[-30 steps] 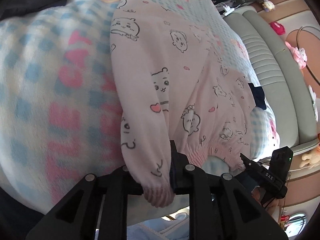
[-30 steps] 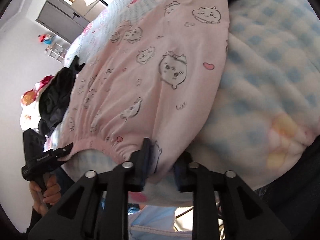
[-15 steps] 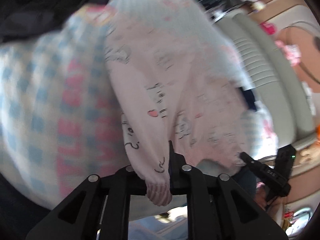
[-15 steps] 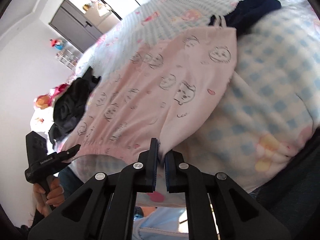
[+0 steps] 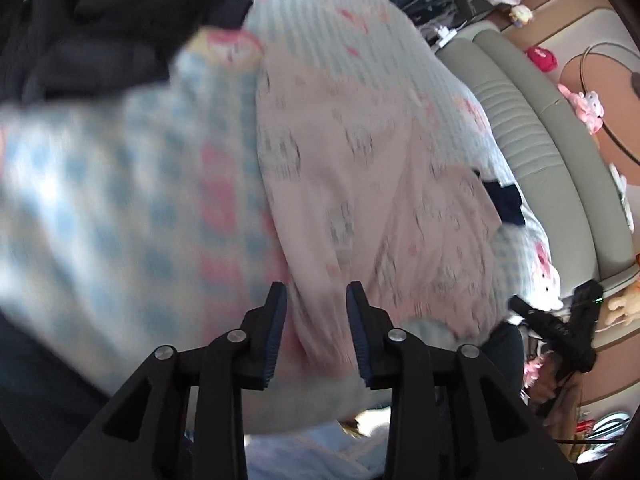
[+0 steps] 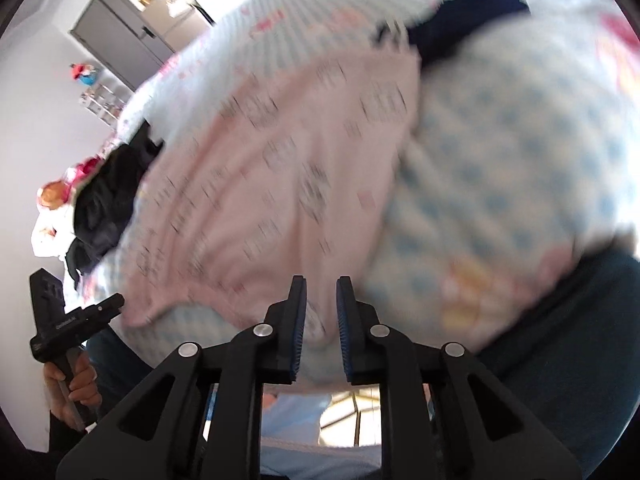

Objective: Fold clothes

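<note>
Both grippers above the pink pyjama top [image 5: 372, 184] spread on the checked blanket [image 5: 132, 200].
My left gripper [image 5: 316, 300] and right gripper [image 6: 321, 292] are opening, empty; the top's near edge lies just beneath them.

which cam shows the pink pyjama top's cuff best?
Left wrist: the pink pyjama top runs down to its cuff, framed between the opening left tool. Right wrist shows the top blurred, mostly body and hem, no clear cuff.
</note>
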`<state>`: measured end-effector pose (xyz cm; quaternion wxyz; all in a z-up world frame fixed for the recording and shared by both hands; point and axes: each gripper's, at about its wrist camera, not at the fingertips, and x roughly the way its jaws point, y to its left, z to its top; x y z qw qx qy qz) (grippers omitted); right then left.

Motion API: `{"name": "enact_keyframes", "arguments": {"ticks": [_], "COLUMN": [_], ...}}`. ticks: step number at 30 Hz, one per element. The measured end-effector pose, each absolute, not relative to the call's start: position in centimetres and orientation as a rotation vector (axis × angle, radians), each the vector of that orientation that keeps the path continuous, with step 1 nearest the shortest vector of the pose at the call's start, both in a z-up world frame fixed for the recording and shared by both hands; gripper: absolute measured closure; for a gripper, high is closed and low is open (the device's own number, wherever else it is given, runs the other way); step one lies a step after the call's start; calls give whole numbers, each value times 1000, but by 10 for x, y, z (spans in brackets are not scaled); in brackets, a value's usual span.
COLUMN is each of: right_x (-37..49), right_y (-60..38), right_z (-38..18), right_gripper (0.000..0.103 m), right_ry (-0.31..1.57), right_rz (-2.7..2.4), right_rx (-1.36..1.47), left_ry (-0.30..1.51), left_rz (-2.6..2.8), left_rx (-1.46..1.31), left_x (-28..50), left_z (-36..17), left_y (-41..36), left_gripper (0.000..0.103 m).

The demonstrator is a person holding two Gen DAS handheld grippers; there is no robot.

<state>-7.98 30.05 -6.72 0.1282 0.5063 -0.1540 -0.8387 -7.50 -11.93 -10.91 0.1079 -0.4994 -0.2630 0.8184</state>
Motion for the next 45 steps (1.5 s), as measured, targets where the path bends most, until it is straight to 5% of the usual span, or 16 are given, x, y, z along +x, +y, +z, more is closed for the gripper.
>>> {"name": "enact_keyframes", "arguments": {"ticks": [9, 14, 17, 18, 20, 21, 28, 32, 39, 40, 41, 42, 45], "right_x": [-204, -300, -348, -359, -379, -386, -403, -415, -424, -423, -421, -418, -413], "right_y": [228, 180, 158, 154, 147, 144, 130, 119, 69, 63, 56, 54, 61], "right_z": [-32, -55, -75, -81, -92, -97, -95, -100, -132, -134, -133, -128, -101], "right_gripper": [77, 71, 63, 61, 58, 58, 57, 49, 49, 61, 89, 98, 99], "right_ry": [-161, -135, -109, -104, -109, -113, -91, -68, 143, 173, 198, 207, 117], "right_rz": [-2379, -2336, -2308, -2305, -2299, -2298, -2279, -2263, -2128, -2119, -2111, -2125, -2184], "right_rx": [1364, 1410, 1447, 1461, 1483, 1490, 1420, 1414, 1431, 1412, 1388, 1353, 1214], "left_ry": [-451, -411, -373, -349, -310, -302, -414, -469, -291, -280, -270, -263, -291], "left_rz": [2653, 2606, 2569, 2578, 2583, 2588, 2776, 2782, 2759, 2758, 2761, 2775, 2834], "left_rx": [-1375, -1484, -1511, -1507, -1512, -1509, -1258, -1354, -1400, -1398, -1385, -1340, -1208], "left_x": [-219, -297, -318, -321, -326, -327, -315, -325, -323, -323, -322, -319, -314], "left_z": [-78, -106, -122, -125, -128, -127, -72, -91, -107, -106, -103, -95, -73], "left_y": [-146, -140, -132, -130, -128, -128, -170, -196, -180, -179, -177, -174, -180], "left_gripper": [70, 51, 49, 53, 95, 98, 99, 99, 97, 98, 99, 99, 99]}}
